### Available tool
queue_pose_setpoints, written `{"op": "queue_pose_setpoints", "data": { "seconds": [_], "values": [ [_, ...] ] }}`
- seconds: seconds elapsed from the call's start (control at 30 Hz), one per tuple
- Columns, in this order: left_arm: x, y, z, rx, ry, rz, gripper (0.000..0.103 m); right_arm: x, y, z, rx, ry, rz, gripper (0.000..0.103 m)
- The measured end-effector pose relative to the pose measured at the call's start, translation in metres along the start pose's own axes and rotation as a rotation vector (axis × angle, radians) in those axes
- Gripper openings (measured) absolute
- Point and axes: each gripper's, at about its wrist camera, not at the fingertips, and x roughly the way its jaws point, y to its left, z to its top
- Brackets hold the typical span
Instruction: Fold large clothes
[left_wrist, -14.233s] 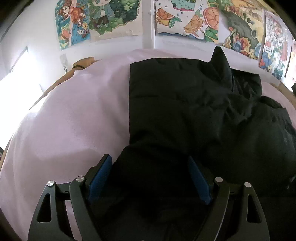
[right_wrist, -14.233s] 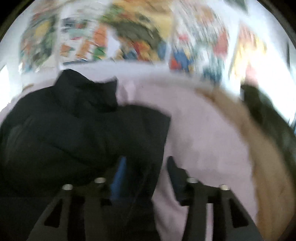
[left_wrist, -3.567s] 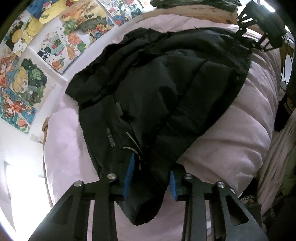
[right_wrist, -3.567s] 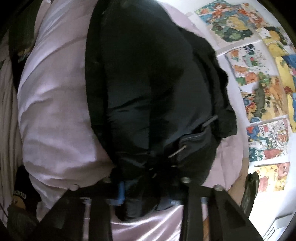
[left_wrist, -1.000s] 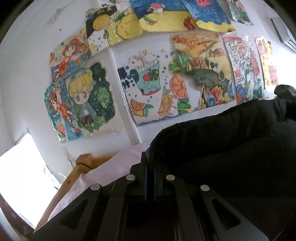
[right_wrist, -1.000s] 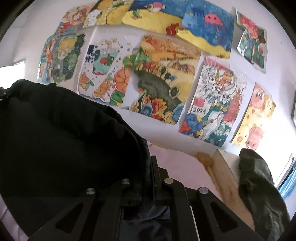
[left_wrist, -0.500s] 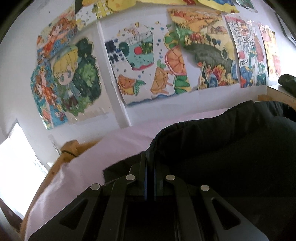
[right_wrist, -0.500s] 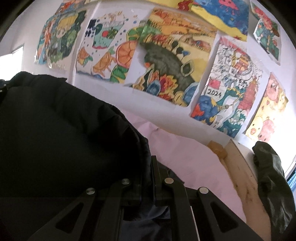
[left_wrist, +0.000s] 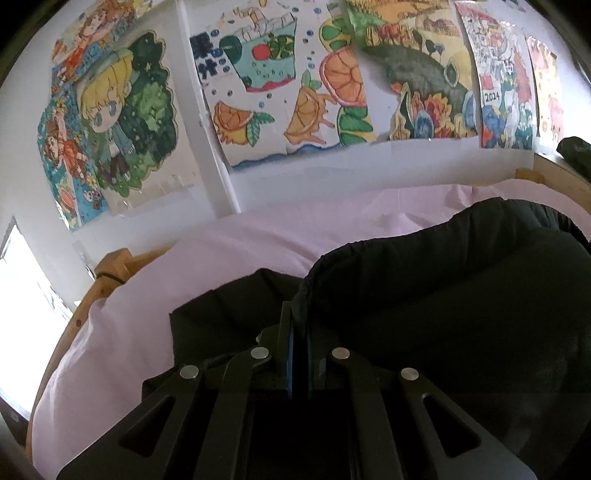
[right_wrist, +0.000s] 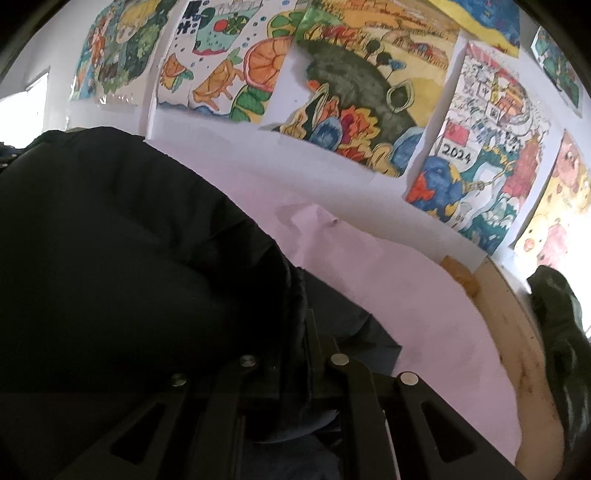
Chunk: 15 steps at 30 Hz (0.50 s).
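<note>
"2024" on wall poster (right_wrist: 476, 155)

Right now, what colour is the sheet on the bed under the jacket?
Pale pink bed sheet, clearest in the left wrist view.

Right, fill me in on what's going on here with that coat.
A person is folding a black puffy jacket on a bed covered with a pink sheet. The left gripper and the right gripper each have their jaws shut on an edge of the jacket, holding a padded fold raised over a flatter layer that lies on the sheet. Colourful drawings hang on the wall behind the bed.
</note>
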Motion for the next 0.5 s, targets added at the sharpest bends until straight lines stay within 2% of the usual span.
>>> {"op": "queue_pose_setpoints", "data": {
  "seconds": [0.17, 0.5],
  "values": [
    [0.011, 0.000, -0.003, -0.013, 0.038, -0.018, 0.004, 0.017, -0.002, -0.007, 0.021, 0.063, 0.070, 0.011],
    [0.009, 0.005, -0.007, -0.047, 0.031, -0.054, 0.005, 0.015, -0.006, -0.007, 0.049, 0.056, 0.092, 0.012]
  ]
}}
